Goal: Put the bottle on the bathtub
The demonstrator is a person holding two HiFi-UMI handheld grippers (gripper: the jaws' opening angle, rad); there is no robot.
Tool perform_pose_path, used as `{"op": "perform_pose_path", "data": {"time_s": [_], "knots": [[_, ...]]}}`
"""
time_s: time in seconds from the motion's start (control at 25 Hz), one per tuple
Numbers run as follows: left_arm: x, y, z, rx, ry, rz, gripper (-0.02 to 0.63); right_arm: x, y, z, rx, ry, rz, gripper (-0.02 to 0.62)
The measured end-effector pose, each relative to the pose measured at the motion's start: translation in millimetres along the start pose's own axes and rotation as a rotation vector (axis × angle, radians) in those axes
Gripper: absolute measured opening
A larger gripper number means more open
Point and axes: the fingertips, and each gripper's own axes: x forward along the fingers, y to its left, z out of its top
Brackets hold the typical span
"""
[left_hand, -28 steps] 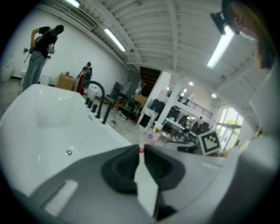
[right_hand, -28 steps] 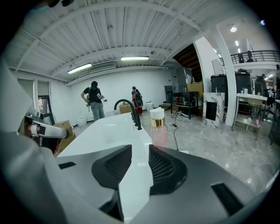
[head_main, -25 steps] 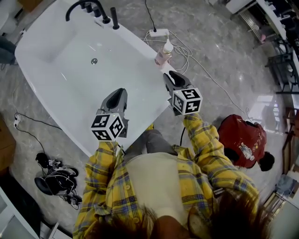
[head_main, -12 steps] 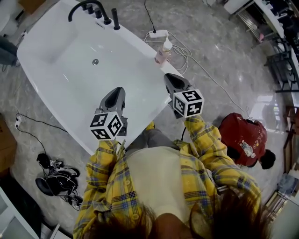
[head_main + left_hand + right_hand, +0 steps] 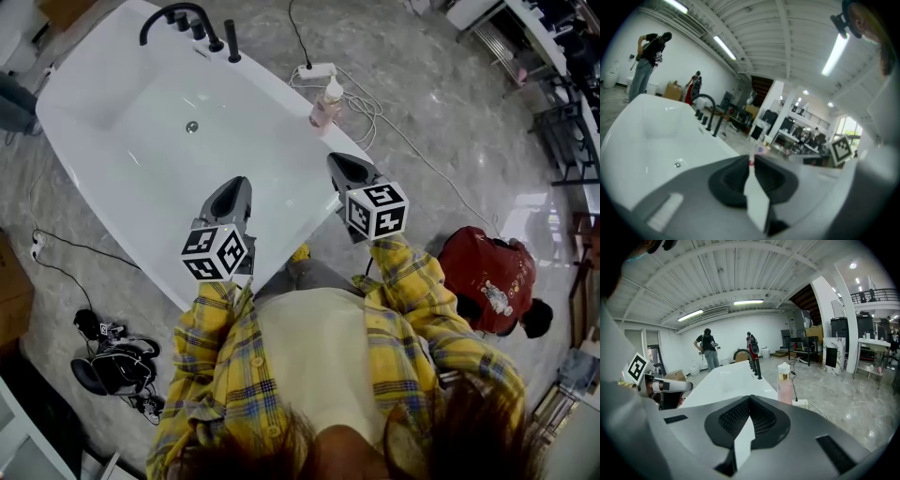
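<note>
The left tool (image 5: 235,185) hangs over the near part of the white bathtub (image 5: 267,86), pointing toward the far end. In the left gripper view its two jaws (image 5: 751,161) are pressed together with nothing between them, and the bathtub (image 5: 647,126) spreads out beyond them. The black faucet (image 5: 178,14) stands at the far end and the drain (image 5: 191,127) sits in the tub floor.

The bottle (image 5: 325,101), pink with a white pump top, stands upright on the right rim of the bathtub. It is well apart from the left tool, to its far right. A white power strip (image 5: 317,68) lies on the floor just beyond it.

The right tool (image 5: 336,159) is near the bottle, on its near side and a little to the right, not touching it. Its jaws (image 5: 749,399) are also closed and empty in the right gripper view, where the bottle (image 5: 785,383) rises free just past them, slightly right of the tip.

Compared with a second ago, the right tool has drawn back a little toward the person, so the gap to the bottle is wider. The bottle has stayed on the rim, and the left tool has barely moved.

A person in a red top (image 5: 487,281) crouches on the floor to the right.
</note>
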Motion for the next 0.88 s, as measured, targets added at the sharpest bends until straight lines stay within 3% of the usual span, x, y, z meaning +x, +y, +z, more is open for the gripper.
{"op": "perform_pose_path", "data": {"time_s": [0.88], "knots": [[-6.3, -1.3, -5.0, -0.017, -0.006, 0.025, 0.037, -5.0, 3.8, 1.3, -0.017, 0.003, -0.002, 0.014]]}}
